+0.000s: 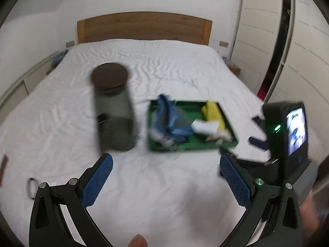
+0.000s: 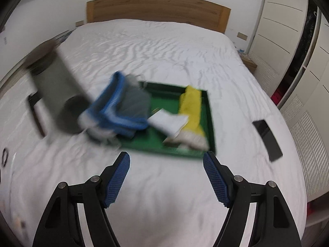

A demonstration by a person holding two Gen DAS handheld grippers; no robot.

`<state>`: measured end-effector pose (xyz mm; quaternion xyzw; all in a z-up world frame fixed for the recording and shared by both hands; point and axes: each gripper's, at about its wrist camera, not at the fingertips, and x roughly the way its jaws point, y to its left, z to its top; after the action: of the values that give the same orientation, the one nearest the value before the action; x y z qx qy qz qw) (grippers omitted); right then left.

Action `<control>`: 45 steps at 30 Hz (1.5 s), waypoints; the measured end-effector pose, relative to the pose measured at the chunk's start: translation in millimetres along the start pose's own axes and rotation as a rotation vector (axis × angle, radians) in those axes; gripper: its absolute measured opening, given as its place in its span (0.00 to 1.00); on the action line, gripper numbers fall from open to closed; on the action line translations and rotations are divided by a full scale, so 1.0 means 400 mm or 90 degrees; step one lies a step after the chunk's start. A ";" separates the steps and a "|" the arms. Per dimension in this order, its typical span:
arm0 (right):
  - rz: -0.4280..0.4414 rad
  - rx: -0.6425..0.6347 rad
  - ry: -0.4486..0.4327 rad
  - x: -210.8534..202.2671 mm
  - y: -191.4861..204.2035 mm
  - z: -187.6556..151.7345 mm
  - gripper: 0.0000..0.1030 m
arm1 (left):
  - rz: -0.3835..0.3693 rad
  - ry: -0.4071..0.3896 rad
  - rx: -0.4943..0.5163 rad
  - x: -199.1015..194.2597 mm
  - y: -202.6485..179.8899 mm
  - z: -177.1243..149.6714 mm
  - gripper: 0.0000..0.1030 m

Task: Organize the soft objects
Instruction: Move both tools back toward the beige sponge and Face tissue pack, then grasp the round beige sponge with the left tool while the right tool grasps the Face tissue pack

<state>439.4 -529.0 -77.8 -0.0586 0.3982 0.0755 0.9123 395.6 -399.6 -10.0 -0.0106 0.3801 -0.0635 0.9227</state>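
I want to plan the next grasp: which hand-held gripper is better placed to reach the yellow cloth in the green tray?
Probably the right hand-held gripper: open, empty, with the yellow cloth in the green tray just ahead.

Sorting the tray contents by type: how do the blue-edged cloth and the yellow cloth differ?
The blue-edged cloth is grey in the middle with a blue border; the yellow cloth is plain yellow. The blue-edged cloth is bunched and spills over the left rim of the green tray; the yellow cloth lies as a narrow strip along the tray's right side, wholly inside. Both look soft, and neither is held.
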 end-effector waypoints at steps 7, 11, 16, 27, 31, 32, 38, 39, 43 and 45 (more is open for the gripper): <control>0.064 -0.053 0.033 -0.155 0.219 -0.123 0.72 | 0.096 0.078 -0.003 -0.121 0.307 -0.154 0.99; 0.104 -0.049 0.044 -0.222 0.349 -0.161 0.72 | 0.151 0.105 -0.008 -0.150 0.448 -0.223 0.99; 0.132 -0.071 0.061 -0.263 0.504 -0.204 0.72 | 0.183 0.138 -0.028 -0.149 0.598 -0.292 0.99; 0.130 -0.101 0.116 -0.225 0.708 -0.266 0.72 | 0.188 0.175 -0.023 -0.175 0.787 -0.398 0.99; 0.120 -0.104 0.125 -0.204 0.761 -0.288 0.72 | 0.172 0.202 0.006 -0.168 0.811 -0.467 0.99; 0.119 -0.104 0.128 -0.191 0.777 -0.293 0.72 | 0.168 0.207 0.010 -0.167 0.816 -0.478 0.99; 0.113 -0.110 0.145 -0.139 0.836 -0.319 0.72 | 0.138 0.244 0.027 -0.133 0.825 -0.553 0.99; 0.112 -0.111 0.149 -0.132 0.843 -0.324 0.72 | 0.133 0.248 0.034 -0.126 0.822 -0.562 0.99; 0.106 -0.115 0.158 -0.109 0.857 -0.339 0.72 | 0.110 0.267 0.044 -0.102 0.813 -0.594 0.99; 0.103 -0.115 0.161 -0.102 0.858 -0.345 0.72 | 0.099 0.269 0.047 -0.096 0.809 -0.603 0.99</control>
<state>249.5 -218.8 -157.2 -0.1172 0.5047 0.1765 0.8369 234.5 -66.9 -176.4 0.0657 0.5622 -0.0071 0.8244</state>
